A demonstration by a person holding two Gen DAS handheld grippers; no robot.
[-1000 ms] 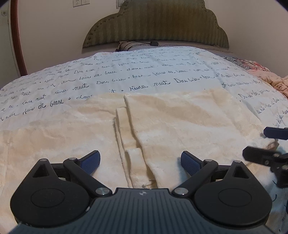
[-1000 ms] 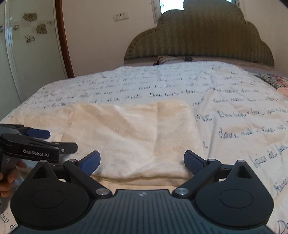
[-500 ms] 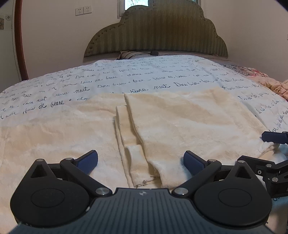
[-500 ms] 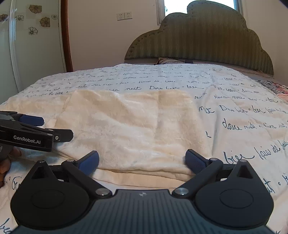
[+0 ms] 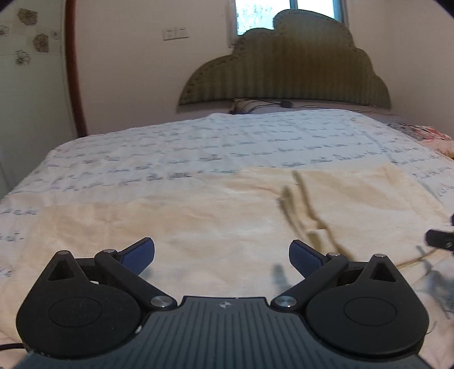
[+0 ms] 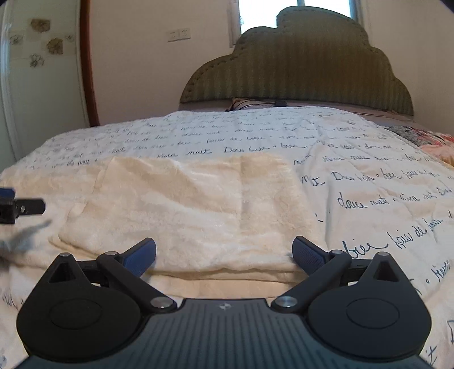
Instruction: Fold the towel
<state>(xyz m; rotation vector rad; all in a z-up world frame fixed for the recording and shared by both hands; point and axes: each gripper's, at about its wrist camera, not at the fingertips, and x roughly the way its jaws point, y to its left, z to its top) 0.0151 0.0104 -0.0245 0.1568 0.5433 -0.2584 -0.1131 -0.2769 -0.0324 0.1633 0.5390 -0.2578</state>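
Towel [image 6: 184, 204] spread flat on bed [image 6: 369, 184], just ahead of right gripper [image 6: 224, 254] and left gripper [image 5: 221, 255]; both jaws wide, empty.

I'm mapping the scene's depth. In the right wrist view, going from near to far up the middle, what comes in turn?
Right gripper, open → cream folded towel → white bedspread with dark handwriting print → striped pillow → olive scalloped headboard → window.
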